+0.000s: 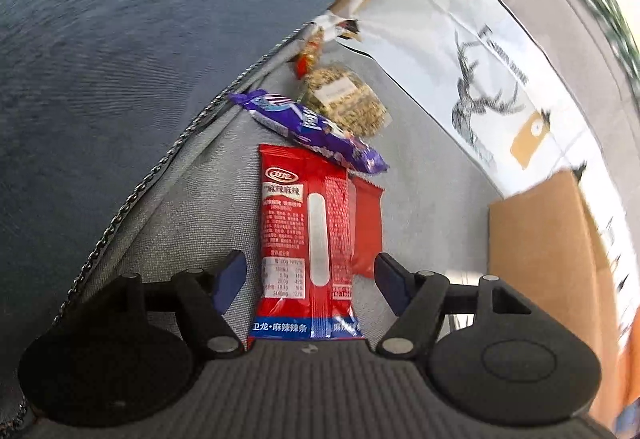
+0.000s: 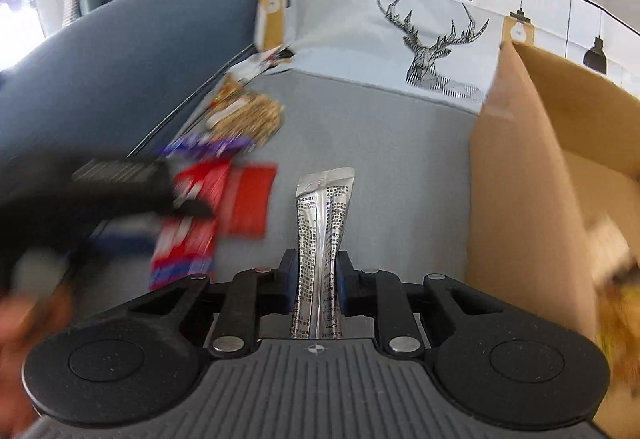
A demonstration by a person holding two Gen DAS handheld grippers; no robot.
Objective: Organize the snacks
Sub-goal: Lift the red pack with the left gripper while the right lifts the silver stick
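A red snack packet lies flat on the grey cushion, between the wide-apart jaws of my left gripper. The pads do not touch it. A second red packet sits partly under its right side. Beyond lie a purple packet and a clear-wrapped grain bar. My right gripper is shut on a silver sachet, which sticks out forward above the cushion. In the right wrist view, the left gripper is a black blur over the red packets.
An open cardboard box stands on the right, close to the right gripper, with blurred contents inside; it also shows as the box. A deer-print pillow leans along the back. A dark blue cushion rises on the left behind a chain-like trim.
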